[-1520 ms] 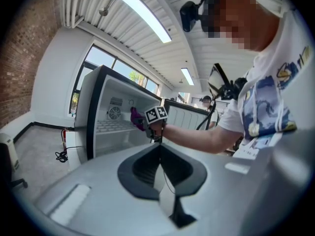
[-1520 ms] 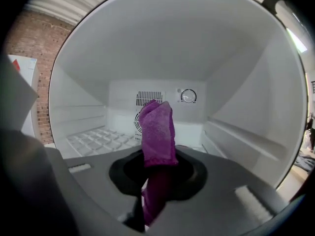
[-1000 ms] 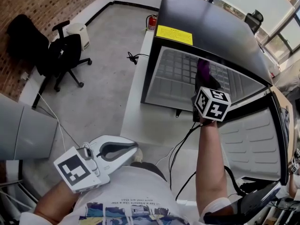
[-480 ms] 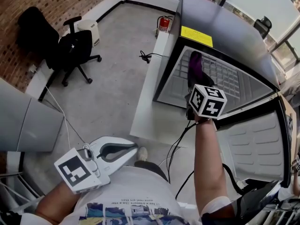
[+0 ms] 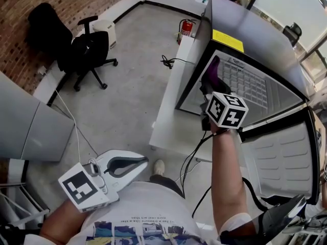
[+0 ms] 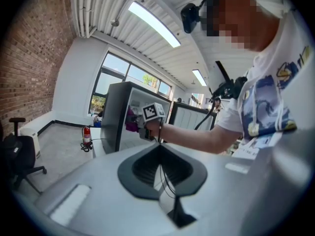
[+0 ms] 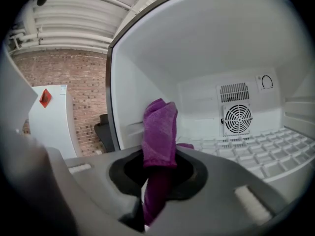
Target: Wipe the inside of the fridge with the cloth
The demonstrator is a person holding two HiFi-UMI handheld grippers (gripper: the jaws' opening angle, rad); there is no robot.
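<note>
The black fridge lies open, with its white inside and ribbed floor in view. My right gripper is shut on a purple cloth. It holds the cloth at the left side of the opening, close to the left wall. In the right gripper view the cloth stands up folded out of the shut jaws of the right gripper; I cannot tell whether it touches the wall. My left gripper hangs low by the person's torso, shut and empty. The left gripper view shows that gripper aimed at the fridge.
The fridge door hangs open at the right. The fridge sits on a white platform. A fan grille is on the back wall. A fire extinguisher, black office chairs, a grey cabinet and cables are around.
My right gripper has carried the cloth from the middle of the fridge opening to its left side. The left gripper has stayed where it was.
</note>
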